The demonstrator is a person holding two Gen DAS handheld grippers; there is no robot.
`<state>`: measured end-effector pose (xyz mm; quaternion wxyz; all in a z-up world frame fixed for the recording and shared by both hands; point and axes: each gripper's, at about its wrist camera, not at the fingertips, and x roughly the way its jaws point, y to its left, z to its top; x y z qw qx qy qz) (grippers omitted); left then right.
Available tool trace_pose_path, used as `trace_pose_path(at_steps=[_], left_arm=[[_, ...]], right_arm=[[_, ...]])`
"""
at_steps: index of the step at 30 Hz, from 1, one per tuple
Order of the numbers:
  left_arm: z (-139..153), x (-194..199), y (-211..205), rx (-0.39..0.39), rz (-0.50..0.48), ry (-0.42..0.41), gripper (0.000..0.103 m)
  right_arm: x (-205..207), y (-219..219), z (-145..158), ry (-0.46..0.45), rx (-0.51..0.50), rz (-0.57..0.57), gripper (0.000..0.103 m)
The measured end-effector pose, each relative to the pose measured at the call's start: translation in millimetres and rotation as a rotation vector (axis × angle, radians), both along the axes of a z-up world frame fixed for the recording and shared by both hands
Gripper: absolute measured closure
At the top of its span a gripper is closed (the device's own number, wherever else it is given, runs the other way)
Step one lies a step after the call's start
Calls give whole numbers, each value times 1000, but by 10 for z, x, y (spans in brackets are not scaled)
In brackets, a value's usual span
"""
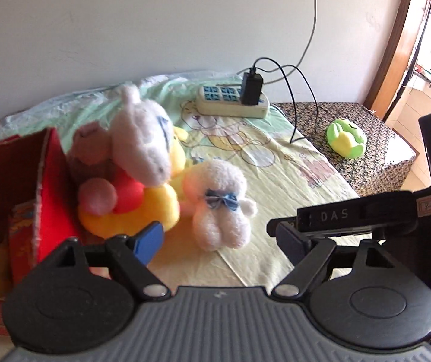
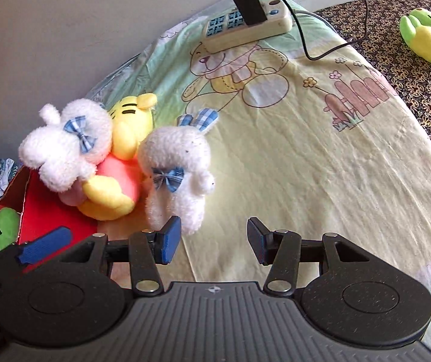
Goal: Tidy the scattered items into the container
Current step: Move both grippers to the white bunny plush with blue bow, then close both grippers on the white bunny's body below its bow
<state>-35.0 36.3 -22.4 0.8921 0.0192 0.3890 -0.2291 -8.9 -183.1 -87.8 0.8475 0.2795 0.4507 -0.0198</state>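
your left gripper spread, empty; your right gripper spread, empty | white bunny just ahead, leaning on yellow bear beside red box

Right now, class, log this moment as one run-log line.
left tool: open, empty | right tool: open, empty | plush pile: beside red box | green plush: apart, on patterned surface

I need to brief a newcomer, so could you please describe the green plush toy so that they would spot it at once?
Look past the yellow cartoon sheet to the dark patterned surface beside it. The green plush toy lies there alone, far from the pile of white and yellow toys by the red box.
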Motion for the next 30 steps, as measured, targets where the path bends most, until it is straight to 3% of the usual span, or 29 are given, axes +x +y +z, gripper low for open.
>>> trace_pose_path(at_steps=[5,10,18,23,28,30], left_arm=[[-380,210,-218,-41,12,96,30],[-610,386,-226,-98,82,171,30],[-692,557,-206,-112,119,180,29],[-817,646,-95,-154,136,259,40],[-823,676,-75,-183,130,275,44],[-822,665,-110,-172,134,265,45]], right_arm=[[14,-274,-67,38,18,-7,49],[-15,-403,-94,39,14,10,48],[281,-447,-202,16,69,42,48],[593,-374,-322,12,96,69,48],[768,-229,-435,27,117,129,54],[791,-207,-440,13,116,140,62]])
